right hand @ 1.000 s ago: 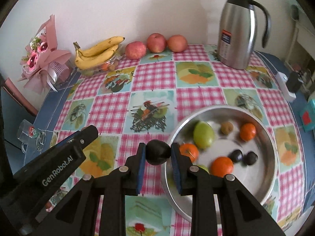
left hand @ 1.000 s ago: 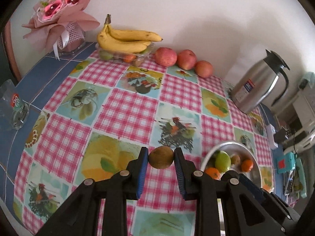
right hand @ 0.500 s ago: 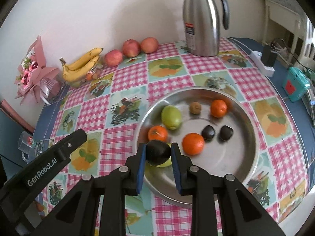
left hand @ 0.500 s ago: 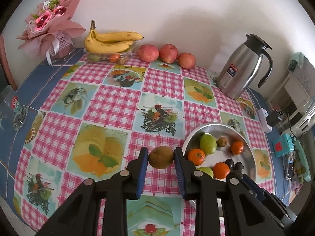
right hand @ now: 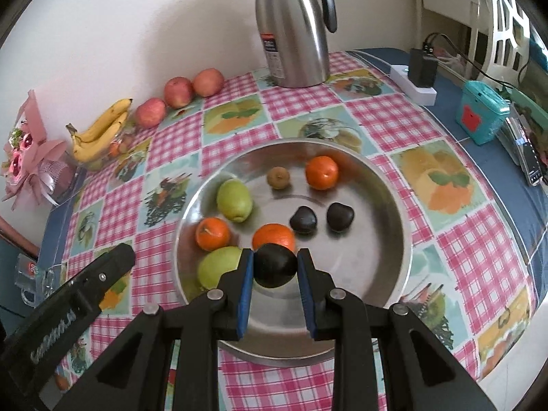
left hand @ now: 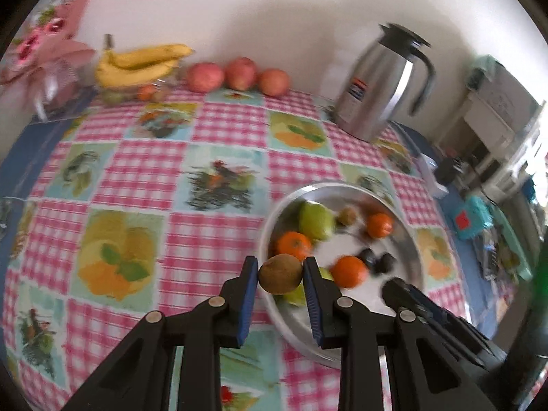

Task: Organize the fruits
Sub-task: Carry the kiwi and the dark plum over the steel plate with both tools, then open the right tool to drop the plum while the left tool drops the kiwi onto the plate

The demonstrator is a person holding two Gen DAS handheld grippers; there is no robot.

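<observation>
Table: a checked fruit-print cloth (right hand: 178, 137) covered it.
Steel bowl (right hand: 394, 212): sat on the cloth, holding loose fruit.
Left gripper (left hand: 280, 274): clenched on a brown kiwi (left hand: 280, 273), over the bowl's near-left rim.
Right gripper (right hand: 275, 269): clenched on a dark plum (right hand: 275, 270), above the bowl's near side.

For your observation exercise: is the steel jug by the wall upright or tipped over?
Upright. The steel jug stands on its base on the checked tablecloth, lid on top.
</observation>
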